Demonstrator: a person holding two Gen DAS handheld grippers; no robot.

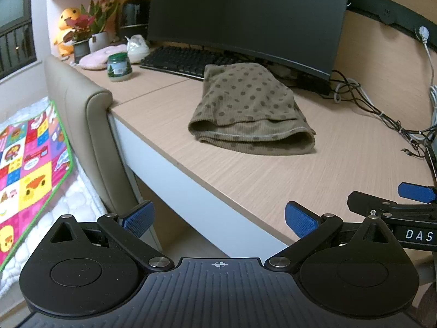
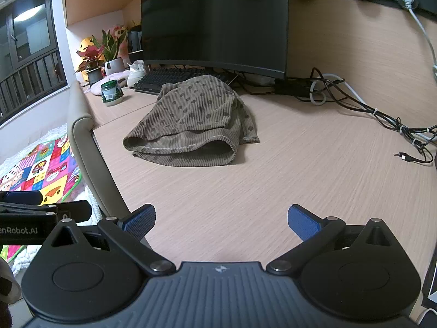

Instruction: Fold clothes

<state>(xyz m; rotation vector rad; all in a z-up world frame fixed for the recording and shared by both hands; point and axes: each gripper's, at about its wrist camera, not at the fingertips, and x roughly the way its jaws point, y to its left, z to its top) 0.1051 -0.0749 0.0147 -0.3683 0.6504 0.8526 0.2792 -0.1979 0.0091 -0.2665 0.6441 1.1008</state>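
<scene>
My left hand-held gripper hangs released over the bench front edge, a padded headboard to its left. The folded dotted garment lies ahead, untouched. My right hand-held gripper, also released, has bare bench before it, cables far right.

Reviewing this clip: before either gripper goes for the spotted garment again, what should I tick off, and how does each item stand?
1. Left gripper open, holding nothing: ok.
2. Right gripper open, holding nothing: ok.
3. Spotted garment lies wholly on the desk, clear of both grippers: ok.
4. Garment folded flat: not ok, layers gape at the near edge and a piece sticks out on its right.
5. Bare desk between grippers and garment: ok.
6. Garment clear of the keyboard: cannot tell.
</scene>
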